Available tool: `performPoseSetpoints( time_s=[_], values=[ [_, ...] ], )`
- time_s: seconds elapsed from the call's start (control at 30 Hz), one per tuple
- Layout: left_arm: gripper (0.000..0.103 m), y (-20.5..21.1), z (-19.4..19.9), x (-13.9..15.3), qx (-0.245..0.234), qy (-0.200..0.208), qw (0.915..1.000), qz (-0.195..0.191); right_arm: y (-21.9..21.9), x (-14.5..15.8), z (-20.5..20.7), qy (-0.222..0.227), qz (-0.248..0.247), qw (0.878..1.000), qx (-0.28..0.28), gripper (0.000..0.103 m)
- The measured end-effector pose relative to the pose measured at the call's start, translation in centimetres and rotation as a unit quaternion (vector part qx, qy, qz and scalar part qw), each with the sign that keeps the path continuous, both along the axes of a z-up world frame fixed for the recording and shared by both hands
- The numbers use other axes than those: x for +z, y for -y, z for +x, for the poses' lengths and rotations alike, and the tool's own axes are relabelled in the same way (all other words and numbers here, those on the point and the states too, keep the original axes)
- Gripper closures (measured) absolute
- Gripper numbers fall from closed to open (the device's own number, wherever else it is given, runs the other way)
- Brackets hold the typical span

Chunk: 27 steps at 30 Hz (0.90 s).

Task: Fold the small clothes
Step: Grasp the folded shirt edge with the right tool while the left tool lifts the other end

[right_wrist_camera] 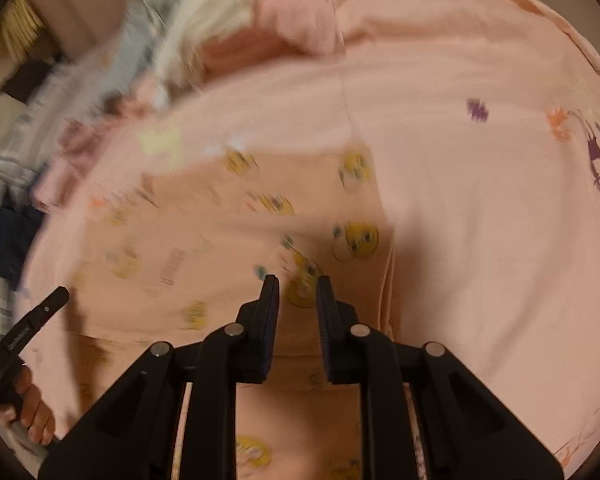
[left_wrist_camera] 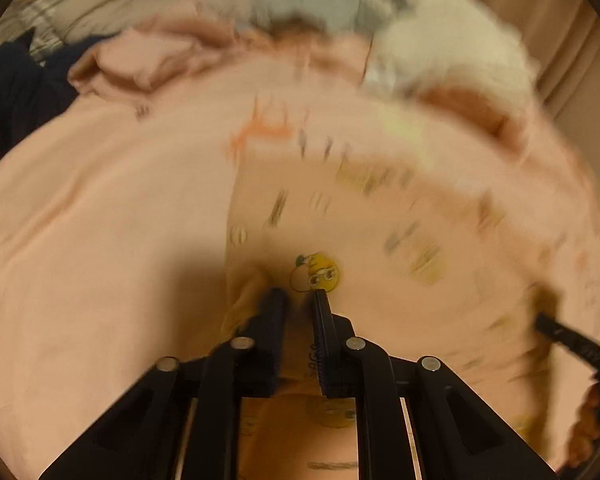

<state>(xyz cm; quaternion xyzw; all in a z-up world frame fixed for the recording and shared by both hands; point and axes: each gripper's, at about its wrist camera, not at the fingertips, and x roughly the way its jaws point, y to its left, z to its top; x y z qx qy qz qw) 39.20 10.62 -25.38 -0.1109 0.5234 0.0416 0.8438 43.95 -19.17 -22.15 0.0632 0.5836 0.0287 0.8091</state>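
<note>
We see a small peach garment (right_wrist_camera: 260, 216) printed with yellow cartoon faces, lying spread on a pink bedsheet (right_wrist_camera: 480, 240). Our left gripper (left_wrist_camera: 300, 296) has its jaws nearly together, pinching a fold of the garment at its left edge. Our right gripper (right_wrist_camera: 298, 280) points down over the garment's right part, jaws narrowly apart; we cannot tell whether fabric is caught between them. A heap of other clothes (left_wrist_camera: 440, 48), white, grey and pink, lies at the far side of the bed.
</note>
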Motion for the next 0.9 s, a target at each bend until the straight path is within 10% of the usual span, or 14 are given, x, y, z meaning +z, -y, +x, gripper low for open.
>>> performPoseSetpoints(
  time_s=[0.43,0.53,0.67,0.9],
  values=[
    [0.096,-3.4,-8.1,-1.0,-0.012,0.007,0.9993,-0.036,4.4,0.1,-9.7,0.017,0.0,1.0,0.014,0.096],
    [0.096,-5.0,-10.5,-0.2,-0.003,-0.011,0.9964,-0.084,5.9,1.1,-11.8,0.0,0.036,0.999,-0.006,0.09],
    [0.074,-6.9,-14.4,1.0,0.016,-0.04,0.9937,-0.104,7.4,3.1,-15.9,0.007,0.063,0.998,-0.016,0.048],
    [0.053,-10.4,-22.0,0.4,0.043,-0.054,0.9549,-0.289,10.8,4.1,-24.1,0.006,0.138,0.987,-0.078,0.041]
  ],
)
